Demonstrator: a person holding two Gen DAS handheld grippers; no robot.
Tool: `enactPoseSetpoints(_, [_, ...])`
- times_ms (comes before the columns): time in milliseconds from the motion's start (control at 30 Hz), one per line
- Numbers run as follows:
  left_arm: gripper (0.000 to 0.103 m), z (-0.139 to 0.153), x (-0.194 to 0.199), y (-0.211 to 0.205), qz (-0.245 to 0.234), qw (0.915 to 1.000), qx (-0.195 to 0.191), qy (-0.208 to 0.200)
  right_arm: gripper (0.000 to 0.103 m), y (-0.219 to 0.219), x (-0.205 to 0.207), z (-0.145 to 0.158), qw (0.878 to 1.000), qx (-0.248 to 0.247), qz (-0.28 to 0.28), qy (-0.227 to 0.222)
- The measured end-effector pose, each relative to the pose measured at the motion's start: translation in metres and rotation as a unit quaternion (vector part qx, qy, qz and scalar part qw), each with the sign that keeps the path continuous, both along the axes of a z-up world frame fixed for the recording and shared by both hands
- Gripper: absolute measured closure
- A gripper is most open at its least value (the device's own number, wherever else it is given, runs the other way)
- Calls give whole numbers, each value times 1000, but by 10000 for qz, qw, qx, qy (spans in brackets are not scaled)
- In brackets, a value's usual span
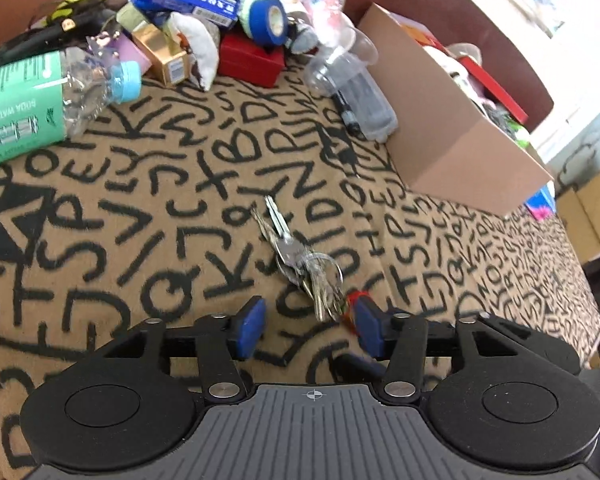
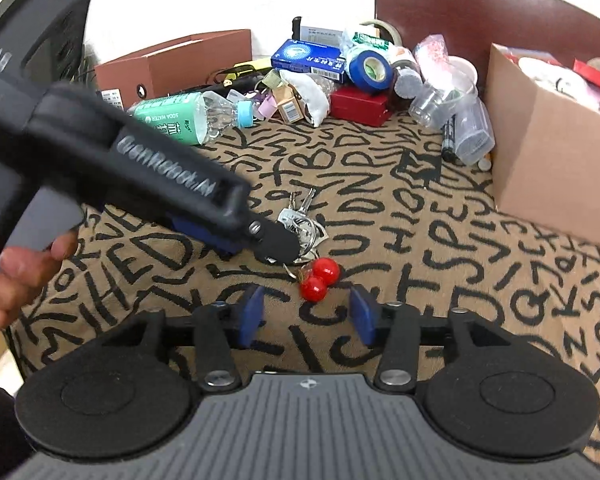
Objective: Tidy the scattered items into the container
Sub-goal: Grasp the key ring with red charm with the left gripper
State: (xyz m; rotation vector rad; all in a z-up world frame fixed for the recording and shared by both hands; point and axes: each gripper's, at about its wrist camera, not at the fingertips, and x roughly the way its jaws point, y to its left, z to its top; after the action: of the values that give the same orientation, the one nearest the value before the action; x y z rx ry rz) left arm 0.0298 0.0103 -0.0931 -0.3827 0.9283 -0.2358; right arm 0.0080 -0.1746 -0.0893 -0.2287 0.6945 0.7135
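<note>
- One bunch of silver metal keys [image 1: 300,256] with two glossy red balls [image 2: 319,278]
- One green-labelled clear plastic bottle [image 2: 188,116], far left
- Two open brown cardboard boxes [image 2: 548,168]
- One blue tape roll [image 2: 370,68]

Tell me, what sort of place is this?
Probably a home or office room set up for a tidying exercise: a table under a letter-print cloth, household clutter like keys and a bottle, and a cardboard box half filled.

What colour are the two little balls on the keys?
Red balls, shiny; clearest in the right wrist view.
</note>
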Motion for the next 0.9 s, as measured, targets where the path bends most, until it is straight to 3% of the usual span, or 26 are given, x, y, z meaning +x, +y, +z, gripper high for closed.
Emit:
enactPoseSetpoints(333, [33,-2,34,-22,-186,9987,451,-118,49,18,22,-6,9999,38,83,-66])
enactPoseSetpoints(367, [39,-2,35,-23,-189,9983,529,-122,48,20,24,-6,9999,57,86,-56])
enactPoseSetpoints(400, [51,-1,36,-24,-193,9979,599,-120,48,22,26,-7,9999,81,90,-44])
enactPoseSetpoints(433, [52,-2,36,-23,-208,9979,602,-111,49,23,27,-8,9999,95,89,-30])
enactPoseSetpoints(500, [68,-3,35,-19,-210,9985,503,-90,63,26,26,-8,9999,101,133,8])
enactPoseSetpoints(567, [67,-4,36,-16,-207,9988,430,-70,68,27,24,-7,9997,91,230,7])
enactPoseSetpoints(633, [52,-5,37,-17,-195,9990,402,-90,67,29,25,-7,9997,78,212,0])
enactPoseSetpoints(767, [59,-4,38,-22,-294,9977,587,-159,69,33,27,-9,9999,85,121,22])
enactPoseSetpoints(800, [70,-4,38,-22,-295,9975,615,-159,75,33,27,-9,9999,106,77,2])
enactPoseSetpoints(900, [78,-1,34,-20,-308,9981,517,-122,77,29,27,-7,9995,280,-22,142])
